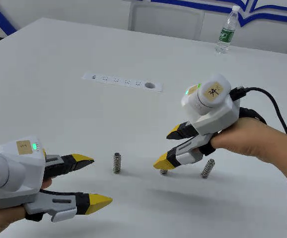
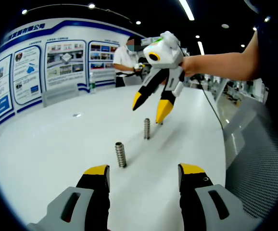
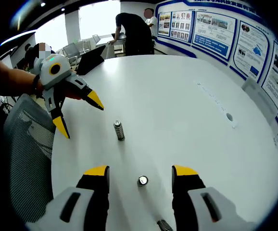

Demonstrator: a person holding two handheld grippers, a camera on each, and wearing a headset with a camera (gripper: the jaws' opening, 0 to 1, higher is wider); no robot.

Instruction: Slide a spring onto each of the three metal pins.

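- Springs first: we see an upright spring [image 1: 116, 162] standing on the white tabletop [image 1: 59, 64], between our two tongs in the head view.
- To its right stands a short pin [image 1: 164, 171], just under the lower yellow tip of our right tongs [image 1: 166, 148]; we cannot tell whether tip and pin touch.
- Farther right a leaning spring [image 1: 207, 168] tilts on the tabletop, near the pin and below the right tongs' white body.
- Our right tongs are released, spread wide and gripping nothing. In the right gripper view the pin's round top sits between the two tips, and the upright spring stands beyond it.
- Our left tongs [image 1: 91, 179] are likewise released and empty. They are held low at the near left, pointing toward the upright spring but well apart from it.
- In the left gripper view the upright spring stands ahead of the gap between the tips, with the right tongs raised beyond it.
- A power strip [image 1: 121, 81] lies flat at mid-tabletop, a bottle [image 1: 226, 30] stands near the far edge, and a black cable [image 1: 277, 114] trails from the right tongs.
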